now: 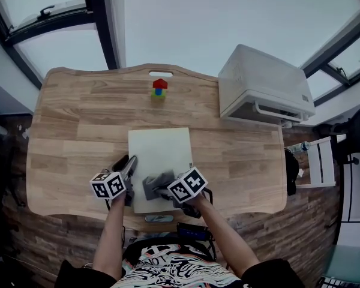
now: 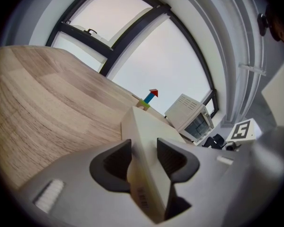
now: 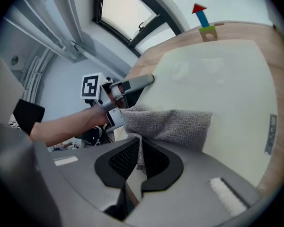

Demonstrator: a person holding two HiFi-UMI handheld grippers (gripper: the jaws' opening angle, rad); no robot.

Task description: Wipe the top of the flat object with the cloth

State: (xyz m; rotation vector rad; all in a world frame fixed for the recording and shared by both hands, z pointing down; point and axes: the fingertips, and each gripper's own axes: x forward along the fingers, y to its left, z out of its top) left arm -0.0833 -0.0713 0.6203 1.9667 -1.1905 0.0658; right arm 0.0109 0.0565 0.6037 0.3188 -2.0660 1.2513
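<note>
A flat pale cream board (image 1: 162, 155) lies in the middle of the wooden table (image 1: 66, 143). My left gripper (image 1: 129, 171) is shut on the board's (image 2: 146, 141) near left edge, with the edge wedged between its jaws. My right gripper (image 1: 157, 189) is shut on a grey knitted cloth (image 1: 158, 183). The cloth (image 3: 173, 124) rests folded on the near part of the board (image 3: 227, 79), just ahead of the right jaws. The left gripper (image 3: 146, 81) shows at the board's left edge in the right gripper view.
A small stack of toy blocks with a red roof (image 1: 159, 88) stands at the table's far side. A white box-shaped appliance (image 1: 264, 86) sits at the back right corner. A chair (image 1: 321, 161) stands to the right of the table. Windows run behind.
</note>
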